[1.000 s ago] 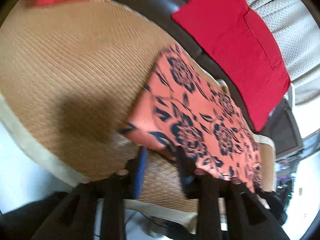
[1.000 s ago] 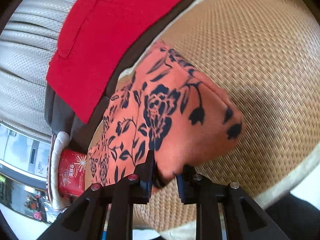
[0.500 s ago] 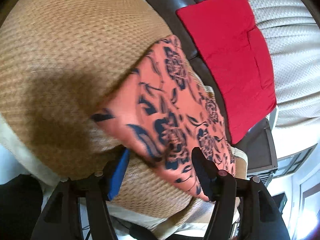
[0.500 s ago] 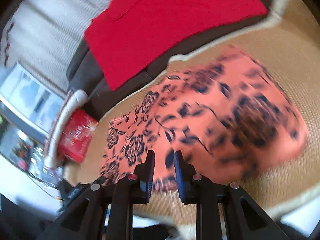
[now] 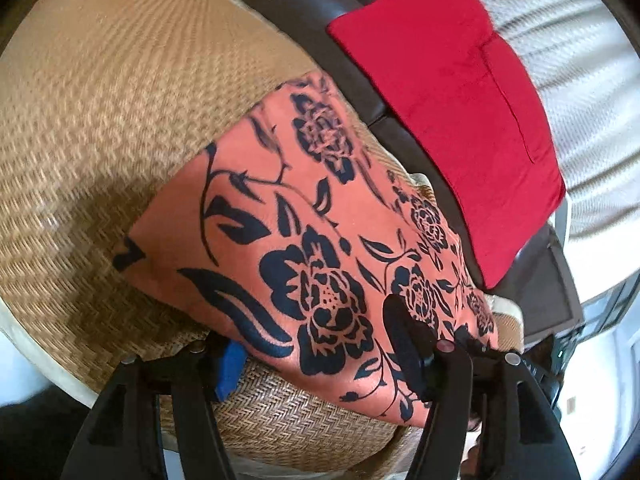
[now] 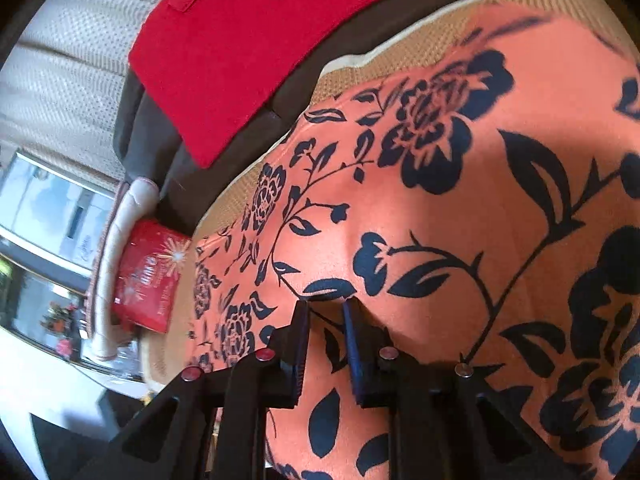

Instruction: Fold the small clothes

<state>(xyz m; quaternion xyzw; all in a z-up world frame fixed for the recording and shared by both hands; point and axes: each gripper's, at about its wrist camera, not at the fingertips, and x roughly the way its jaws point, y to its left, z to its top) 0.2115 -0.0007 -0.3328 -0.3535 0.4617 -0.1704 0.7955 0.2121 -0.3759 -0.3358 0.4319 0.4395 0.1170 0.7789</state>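
An orange garment with a dark blue flower print (image 5: 320, 240) lies folded on a woven straw mat (image 5: 100, 120). It also fills the right wrist view (image 6: 460, 220). My left gripper (image 5: 312, 344) is open at the garment's near edge, which passes between its fingers, one finger over the cloth and one under it. My right gripper (image 6: 325, 312) hovers low over the garment with its jaws a narrow gap apart and nothing pinched between them.
A folded red garment (image 5: 460, 100) lies on the dark sofa seat (image 5: 320, 0) behind the mat; it also shows in the right wrist view (image 6: 248, 48). A red printed packet (image 6: 148, 276) sits at the mat's far end. A pale cushion (image 6: 60, 80) is behind.
My left gripper opened and let go of the garment's edge. My right gripper let go of its corner and moved over the cloth. The garment now lies flatter on the mat.
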